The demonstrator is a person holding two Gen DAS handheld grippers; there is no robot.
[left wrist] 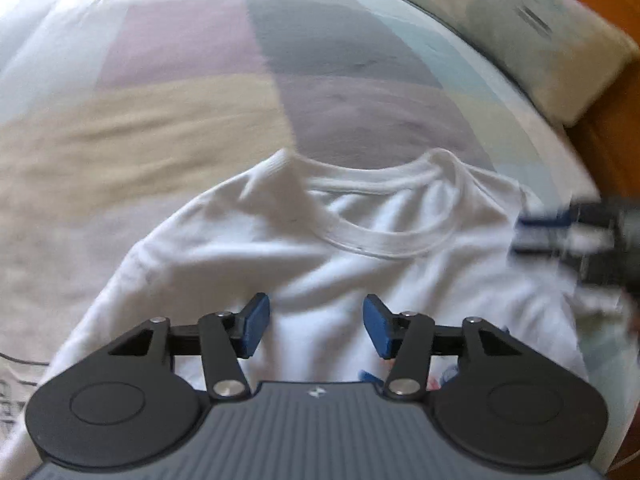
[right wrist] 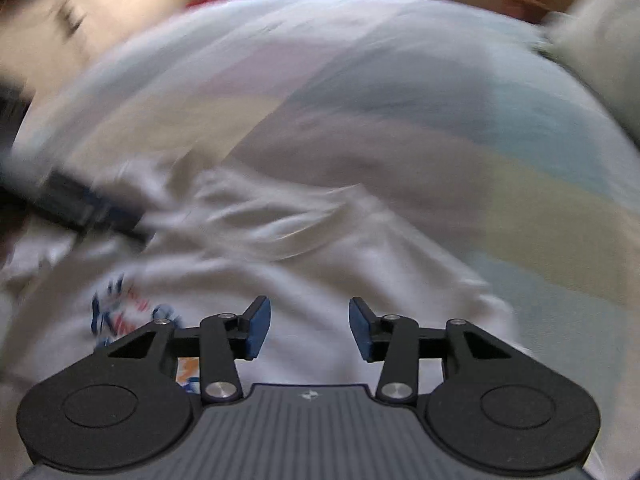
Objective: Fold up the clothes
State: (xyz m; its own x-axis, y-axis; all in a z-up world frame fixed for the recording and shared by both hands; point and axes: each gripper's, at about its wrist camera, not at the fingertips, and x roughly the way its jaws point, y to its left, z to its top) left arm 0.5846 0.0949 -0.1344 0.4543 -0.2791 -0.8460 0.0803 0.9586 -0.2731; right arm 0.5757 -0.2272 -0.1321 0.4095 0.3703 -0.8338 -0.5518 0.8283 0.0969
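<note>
We hold both grippers over the shirt (left wrist: 360, 248), which lies on the quilt (left wrist: 160, 120) directly ahead of and beneath the left gripper (left wrist: 316, 328) and the right gripper (right wrist: 310, 328). Each has its jaws parted with only air between the pads, gripping nothing. The main risk, as we judge it, is a pinch that catches only the top layer, or takes quilt along with shirt, so the fold drags crooked; the loose wrinkles near the collar (left wrist: 384, 216) invite that (the right view is too blurred to place the far edge). The collar points away from the left gripper, toward the pillow (left wrist: 520, 32), so the shirt's long axis seems to run from us outward, the printed chest nearest the fingers.
</note>
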